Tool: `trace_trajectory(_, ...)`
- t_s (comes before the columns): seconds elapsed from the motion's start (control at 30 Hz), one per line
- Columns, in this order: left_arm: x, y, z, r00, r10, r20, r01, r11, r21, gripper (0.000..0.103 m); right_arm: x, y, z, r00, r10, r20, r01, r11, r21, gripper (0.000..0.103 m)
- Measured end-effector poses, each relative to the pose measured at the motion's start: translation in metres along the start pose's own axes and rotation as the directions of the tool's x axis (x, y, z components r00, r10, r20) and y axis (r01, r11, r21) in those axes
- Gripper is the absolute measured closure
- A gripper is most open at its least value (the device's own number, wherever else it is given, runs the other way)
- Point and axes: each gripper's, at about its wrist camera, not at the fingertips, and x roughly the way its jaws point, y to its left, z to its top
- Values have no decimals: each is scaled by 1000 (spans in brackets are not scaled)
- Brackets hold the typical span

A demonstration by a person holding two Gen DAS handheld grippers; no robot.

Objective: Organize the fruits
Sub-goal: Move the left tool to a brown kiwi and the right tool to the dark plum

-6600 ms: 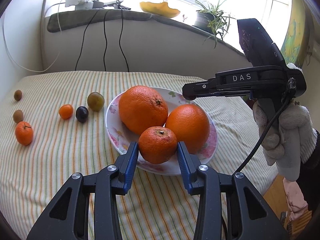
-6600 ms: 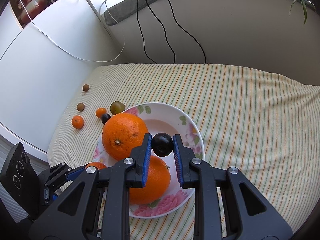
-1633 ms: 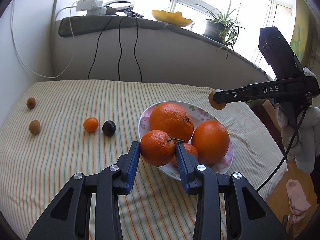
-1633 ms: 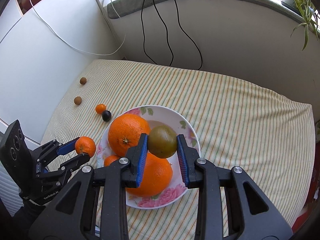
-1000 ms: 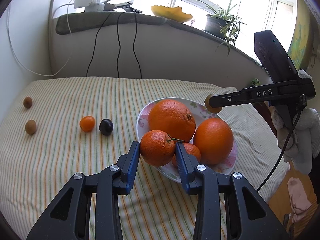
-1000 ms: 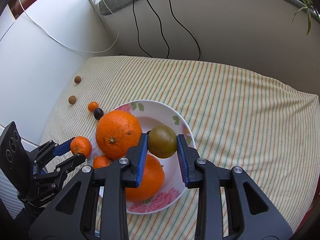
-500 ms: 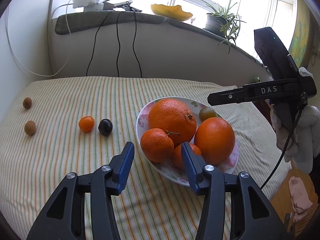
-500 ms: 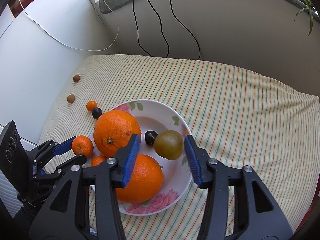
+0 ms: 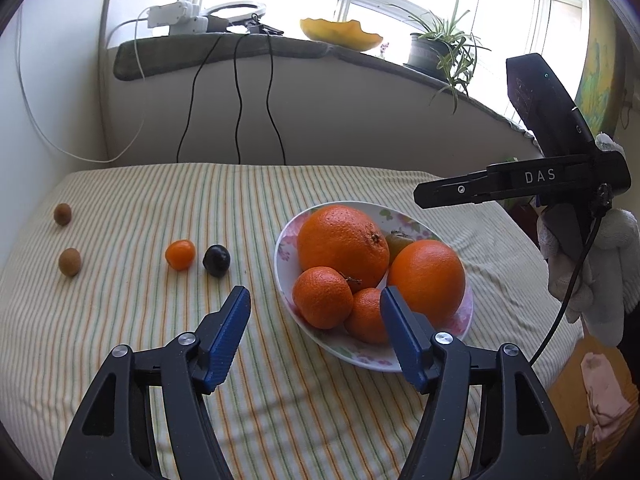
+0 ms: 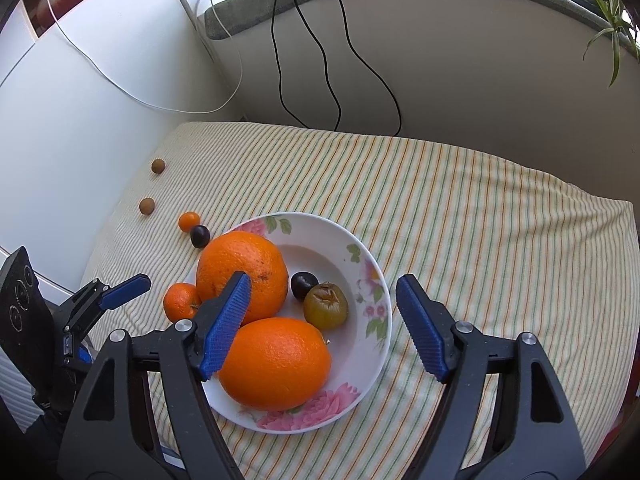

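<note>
A flowered white bowl (image 9: 288, 240) (image 10: 372, 272) holds two big oranges (image 9: 342, 246) (image 10: 276, 362), two mandarins (image 9: 322, 296), a green-brown fruit (image 10: 326, 306) and a dark plum (image 10: 303, 285). My left gripper (image 9: 314, 300) is open and empty, just in front of the mandarins. My right gripper (image 10: 322, 292) is open and empty above the bowl, over the green-brown fruit. On the striped cloth left of the bowl lie a small orange fruit (image 9: 180, 254), a dark plum (image 9: 216, 260) and two brown fruits (image 9: 70, 262) (image 9: 63, 214).
The striped cloth (image 9: 160, 320) covers a table against a white wall on the left. Black and white cables (image 9: 240, 112) hang from the windowsill behind. A potted plant (image 9: 432, 56) and a yellow dish (image 9: 340, 34) stand on the sill. The table edge drops at the right.
Both grippers have opened wider. The left one's mandarin and the right one's green-brown fruit now rest in the bowl. Both grippers have drawn back slightly.
</note>
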Motion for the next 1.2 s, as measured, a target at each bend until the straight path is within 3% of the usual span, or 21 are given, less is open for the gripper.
trace_trajectory(0.43,-16,28,-4,999,33,20,-32,999,-28,36,-3,32,9,1000,21,22,-19,998,-66,25)
trace_trajectory(0.97,-33,93,-10,992,127,26,-124,989,-79,37,28,95,27,997,70,-23,-73,981,-180,25)
trace_trajectory(1.2,-33,129,-9,984,179,7,-177,980,-88,49,59,116,36,993,86,-85,-101,977,-189,31)
